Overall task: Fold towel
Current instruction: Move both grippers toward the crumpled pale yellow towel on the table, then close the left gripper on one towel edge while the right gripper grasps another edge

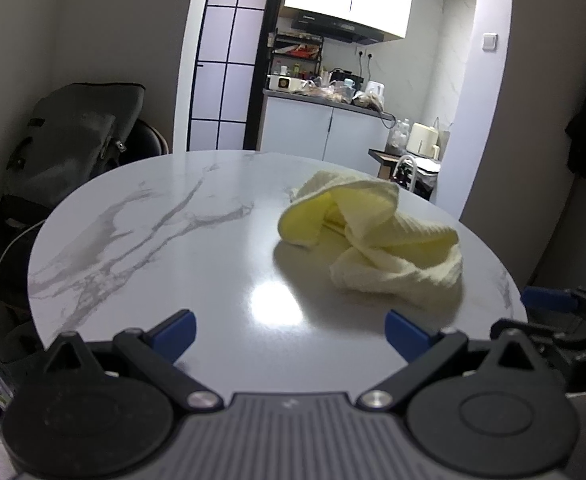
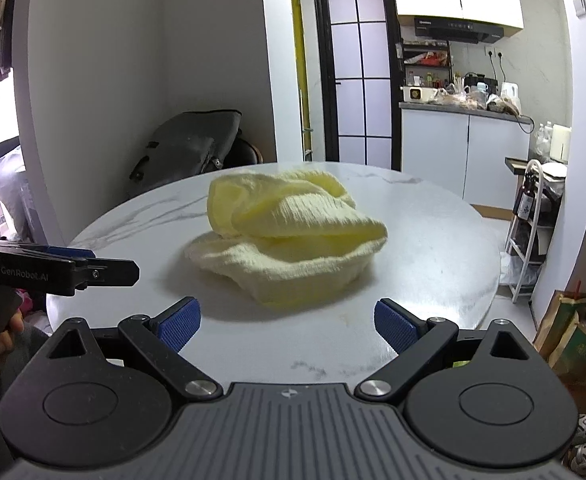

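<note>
Towel: the pale yellow towel lies crumpled in a heap on the round marble desk, toward its right half.
Left hand-held gripper: jaws spread wide, empty, hovering over the near desk edge, apart from the cloth.
Right hand-held gripper: also wide open, holding nothing, just short of the heap's near hem.
Step in hand: likely spreading the heap flat first.
Doing it well: find two neighbouring corners, pinch single layers only, draw them apart evenly.
</note>
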`<state>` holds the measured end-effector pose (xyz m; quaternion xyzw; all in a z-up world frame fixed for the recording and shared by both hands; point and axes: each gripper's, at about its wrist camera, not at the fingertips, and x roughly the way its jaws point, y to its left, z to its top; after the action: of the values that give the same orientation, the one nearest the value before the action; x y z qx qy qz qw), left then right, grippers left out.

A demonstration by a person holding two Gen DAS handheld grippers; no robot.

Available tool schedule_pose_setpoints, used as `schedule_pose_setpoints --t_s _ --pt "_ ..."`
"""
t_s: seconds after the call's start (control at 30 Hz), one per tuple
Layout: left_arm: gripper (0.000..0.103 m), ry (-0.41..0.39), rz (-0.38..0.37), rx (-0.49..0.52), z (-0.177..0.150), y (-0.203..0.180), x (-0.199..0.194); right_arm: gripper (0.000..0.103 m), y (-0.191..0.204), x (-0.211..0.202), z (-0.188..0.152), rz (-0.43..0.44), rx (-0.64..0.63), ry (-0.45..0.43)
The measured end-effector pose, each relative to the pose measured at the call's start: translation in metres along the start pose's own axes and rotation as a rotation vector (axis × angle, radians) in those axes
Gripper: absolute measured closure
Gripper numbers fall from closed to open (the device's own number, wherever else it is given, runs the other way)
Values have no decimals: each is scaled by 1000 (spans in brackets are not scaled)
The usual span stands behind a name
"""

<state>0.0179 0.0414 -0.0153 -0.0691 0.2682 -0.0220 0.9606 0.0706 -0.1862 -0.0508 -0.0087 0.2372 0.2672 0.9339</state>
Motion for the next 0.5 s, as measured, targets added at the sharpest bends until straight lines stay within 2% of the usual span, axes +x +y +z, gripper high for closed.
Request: schedule_pose_setpoints --t_s 0.5 --pt "2 0 25 13 18 4 10 7 -6 4 19 0 -12 -5"
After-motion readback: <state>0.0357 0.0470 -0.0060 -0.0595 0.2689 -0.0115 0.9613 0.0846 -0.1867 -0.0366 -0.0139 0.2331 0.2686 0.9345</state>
